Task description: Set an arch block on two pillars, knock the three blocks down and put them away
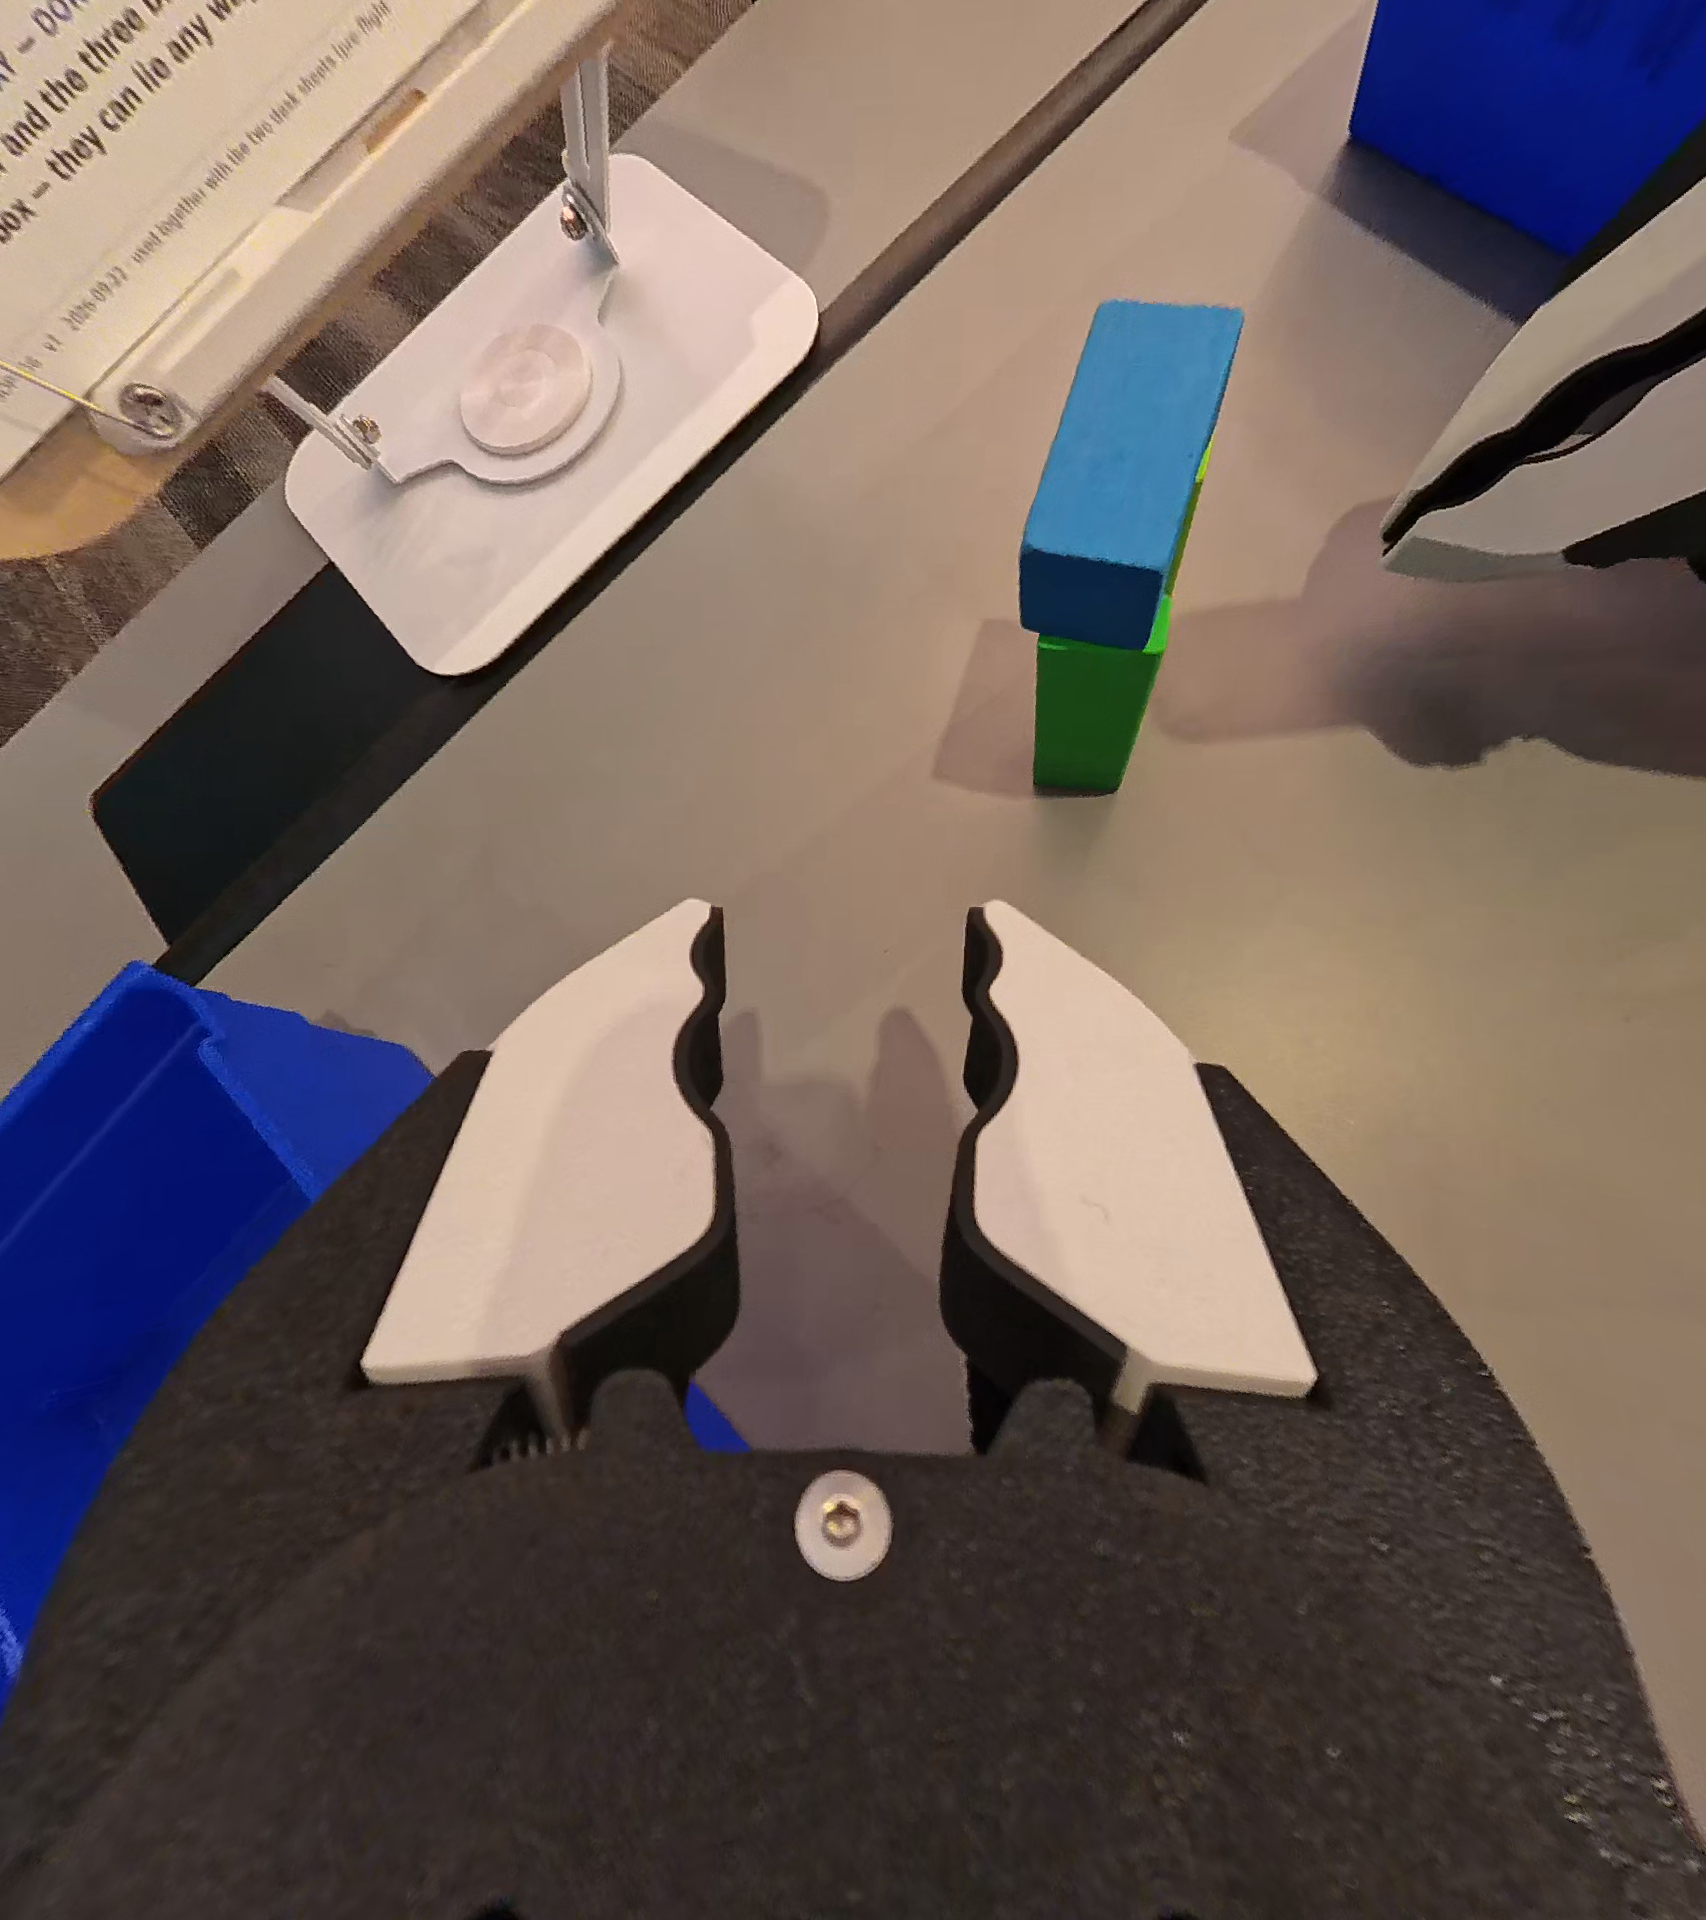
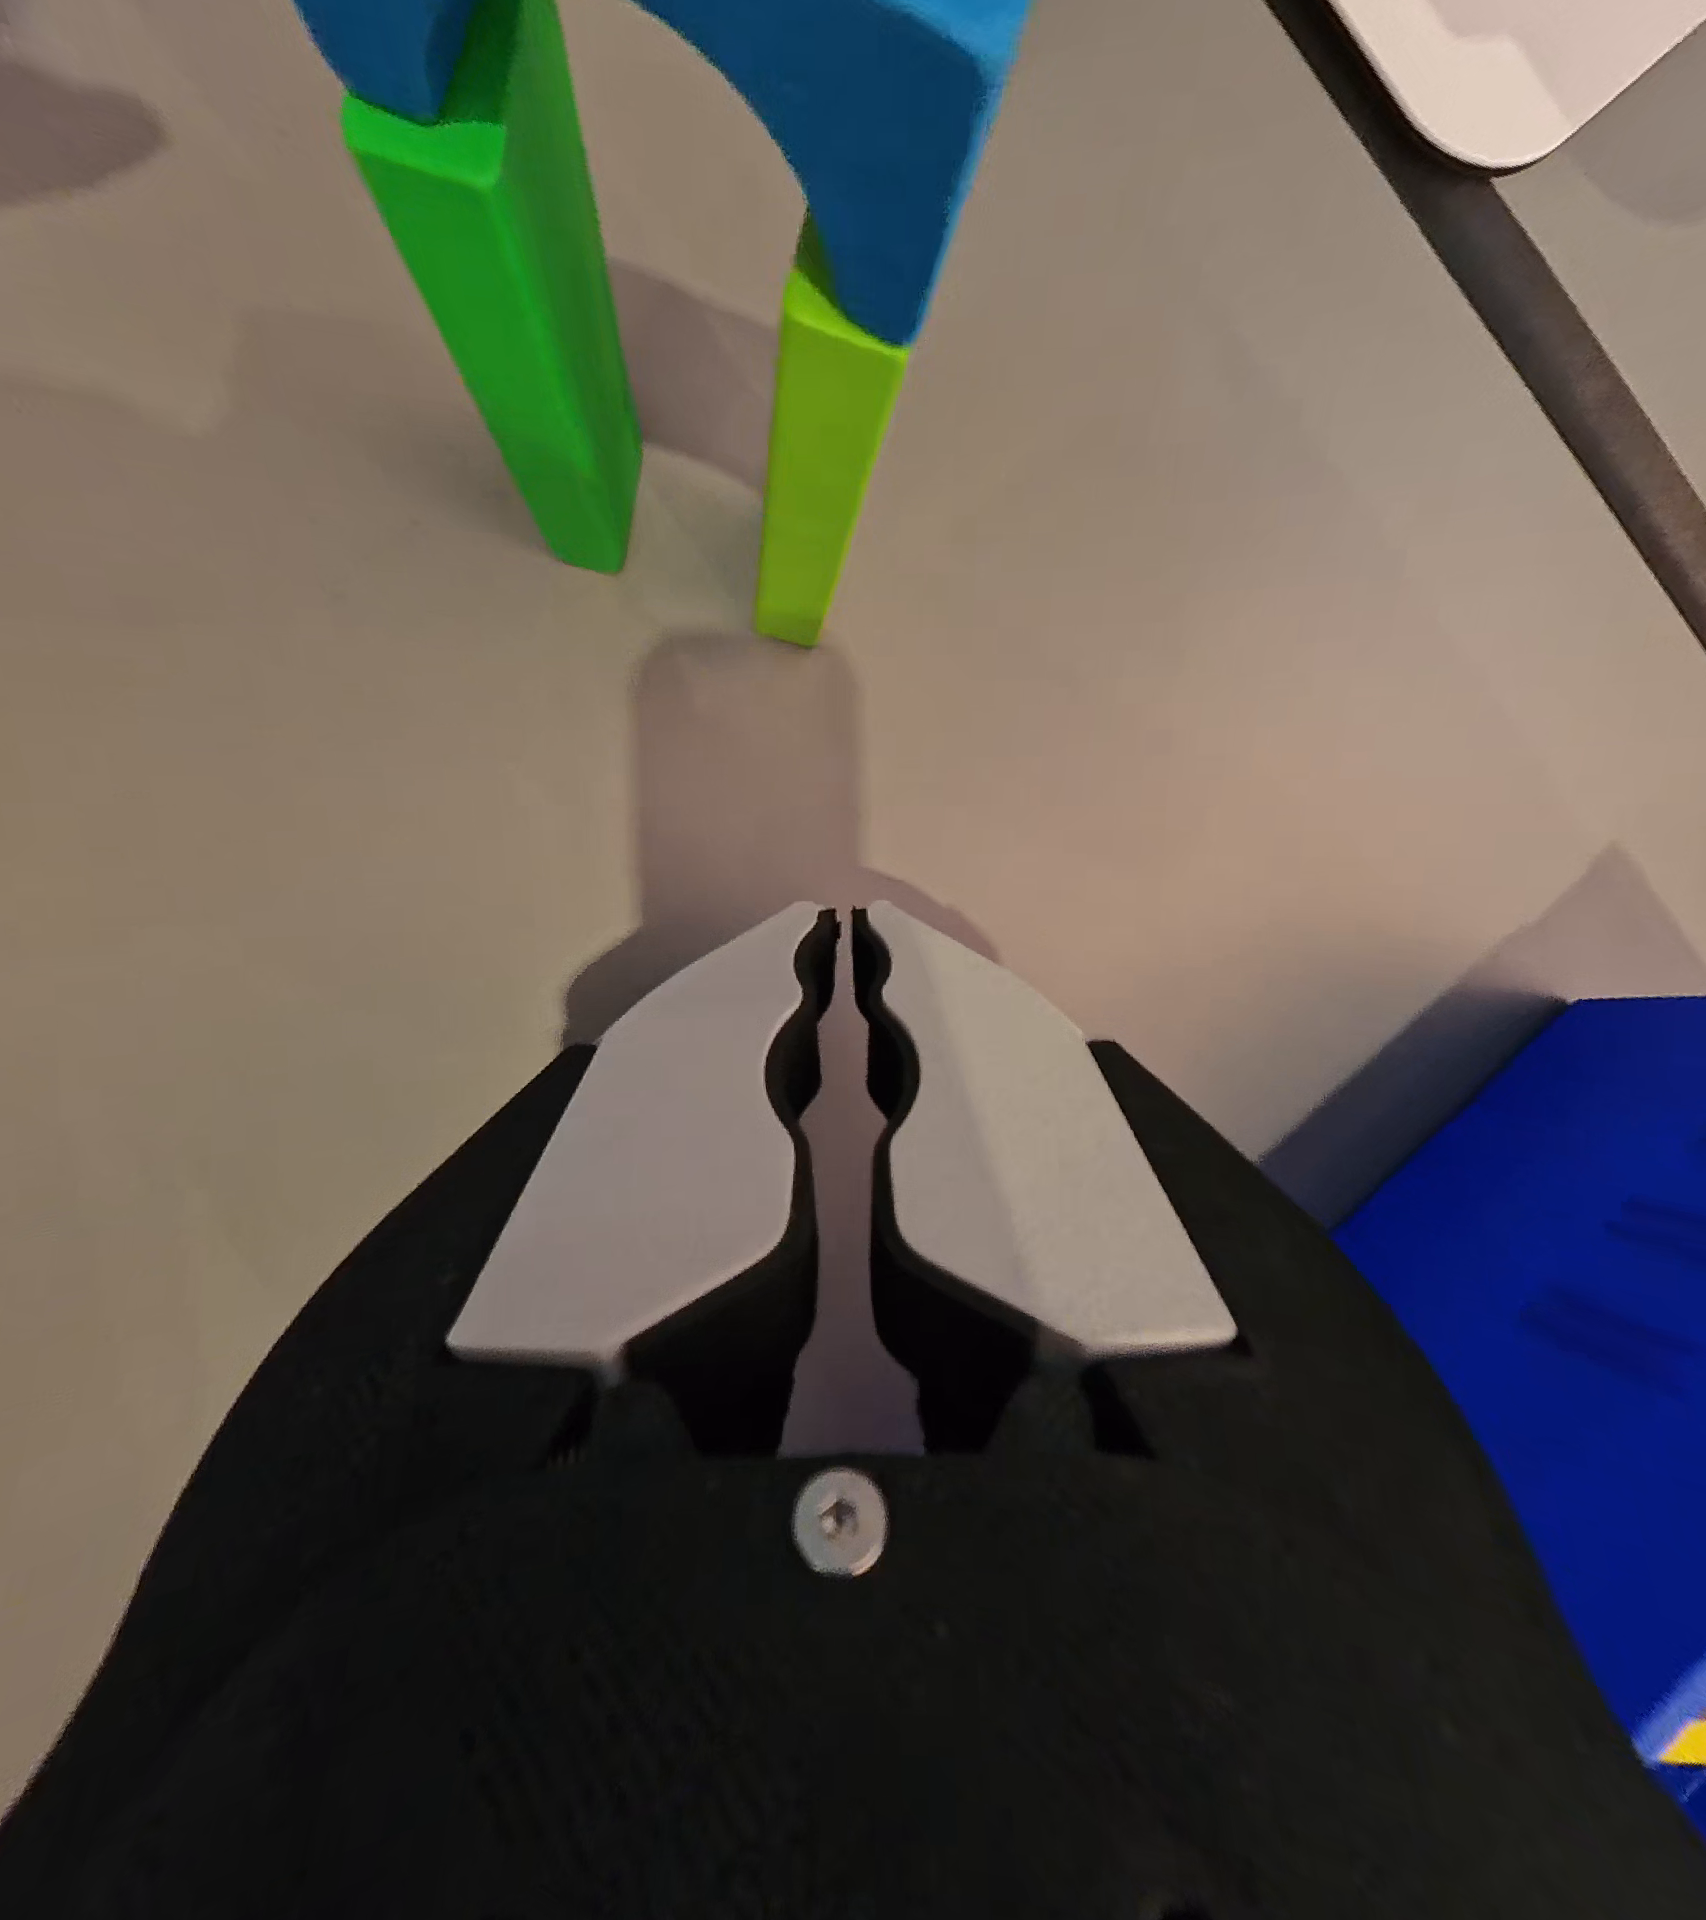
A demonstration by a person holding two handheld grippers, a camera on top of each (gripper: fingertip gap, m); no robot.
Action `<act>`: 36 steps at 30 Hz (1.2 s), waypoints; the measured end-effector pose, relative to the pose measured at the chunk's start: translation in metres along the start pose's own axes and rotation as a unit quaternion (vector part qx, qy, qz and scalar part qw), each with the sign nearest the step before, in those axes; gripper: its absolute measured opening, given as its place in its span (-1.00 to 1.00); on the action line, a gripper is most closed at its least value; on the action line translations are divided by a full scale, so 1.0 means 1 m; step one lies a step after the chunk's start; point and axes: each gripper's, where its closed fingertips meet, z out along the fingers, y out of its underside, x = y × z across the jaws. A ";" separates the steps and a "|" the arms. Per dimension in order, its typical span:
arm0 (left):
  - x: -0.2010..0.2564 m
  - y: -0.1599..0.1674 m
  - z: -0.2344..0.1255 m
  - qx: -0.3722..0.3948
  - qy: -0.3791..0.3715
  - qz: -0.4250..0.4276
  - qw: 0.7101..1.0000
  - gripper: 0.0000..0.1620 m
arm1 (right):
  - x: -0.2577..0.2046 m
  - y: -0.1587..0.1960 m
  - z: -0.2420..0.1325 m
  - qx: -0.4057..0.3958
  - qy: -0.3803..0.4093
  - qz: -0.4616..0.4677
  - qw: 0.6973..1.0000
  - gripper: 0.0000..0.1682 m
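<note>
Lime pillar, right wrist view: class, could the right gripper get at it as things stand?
Probably yes. The right gripper, jaws nearly shut, points towards the lime pillar with only bare table between them. The blue arch rests on top, so any push may topple it.

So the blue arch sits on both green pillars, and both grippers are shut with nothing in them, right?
Not quite. The arch does sit on both pillars, and the right gripper is shut and empty, but the left wrist view shows the left gripper open, also empty.

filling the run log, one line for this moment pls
arch on both green pillars | left tongs open, empty | right tongs shut, empty
</note>
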 end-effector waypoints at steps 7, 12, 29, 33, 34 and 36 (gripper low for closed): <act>-0.016 -0.008 -0.037 0.040 0.006 -0.020 0.999 -0.45 | -0.012 -0.016 -0.021 0.040 -0.043 0.043 0.997 -0.87; -0.018 -0.012 -0.057 0.062 0.015 -0.017 0.998 -0.45 | -0.003 -0.025 -0.020 0.038 -0.018 0.034 0.999 -0.79; -0.015 -0.007 -0.040 0.043 0.031 -0.009 0.999 -0.44 | 0.042 -0.055 -0.012 0.041 -0.005 0.066 0.997 -0.76; -0.017 -0.005 -0.030 0.034 0.032 -0.017 0.999 -0.42 | 0.040 -0.051 -0.014 0.025 -0.020 0.055 0.998 -0.73; -0.015 -0.005 -0.029 0.036 0.041 -0.019 0.998 -0.42 | 0.036 -0.049 -0.016 0.022 -0.032 0.054 0.998 -0.73; -0.005 -0.006 -0.028 0.040 0.080 -0.014 0.996 -0.41 | 0.021 -0.044 -0.020 0.009 -0.075 0.042 0.996 -0.73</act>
